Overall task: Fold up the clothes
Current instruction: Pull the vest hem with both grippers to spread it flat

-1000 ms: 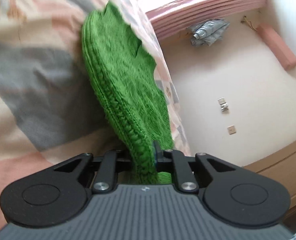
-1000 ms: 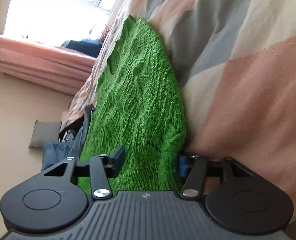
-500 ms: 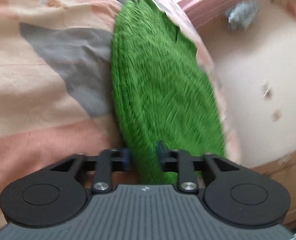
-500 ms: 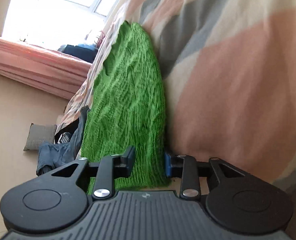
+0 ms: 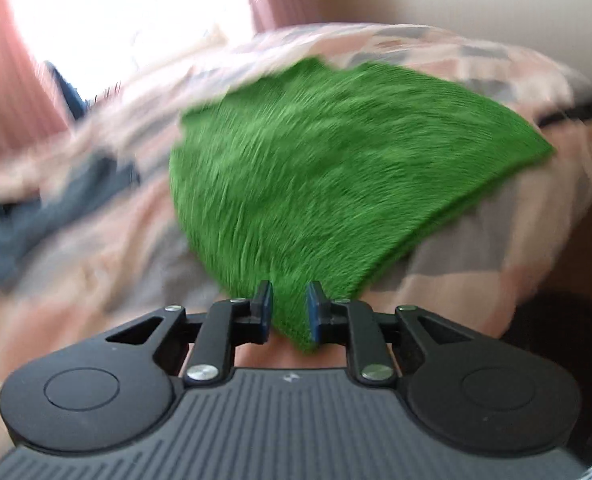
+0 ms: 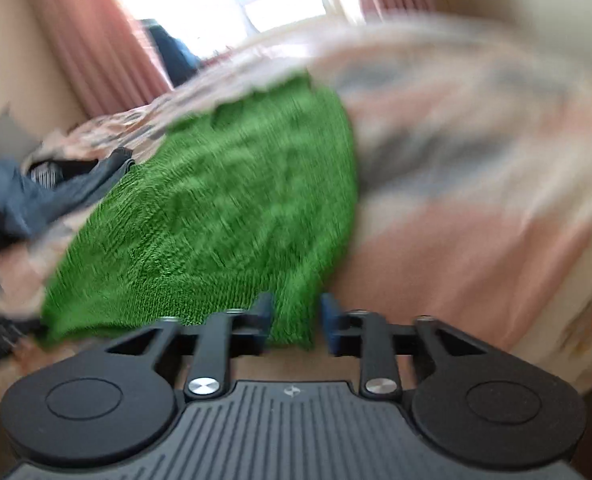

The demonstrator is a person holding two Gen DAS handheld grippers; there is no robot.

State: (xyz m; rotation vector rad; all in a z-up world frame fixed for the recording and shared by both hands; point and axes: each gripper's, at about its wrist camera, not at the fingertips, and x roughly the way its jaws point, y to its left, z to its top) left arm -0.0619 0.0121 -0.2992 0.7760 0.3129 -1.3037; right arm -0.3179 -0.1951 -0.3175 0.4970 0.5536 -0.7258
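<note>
Spreading across most of both wrist views, a bed under a patchwork quilt (image 5: 476, 248) of pink, grey and cream blocks carries a folded green knitted sweater (image 5: 336, 168), which lies flat near the quilt's near edge. Pink curtains (image 6: 96, 52) frame a bright window beyond the far edge, and a dark blue garment (image 6: 24, 200) is heaped at the quilt's left side. Both views are blurred. The left gripper (image 5: 290, 312) has its jaws opening at a narrow gap, a corner of the sweater's near hem between them. The right gripper (image 6: 296, 320) is opening too, its jaws wider, another hem corner between them, clear of the blue pad.
</note>
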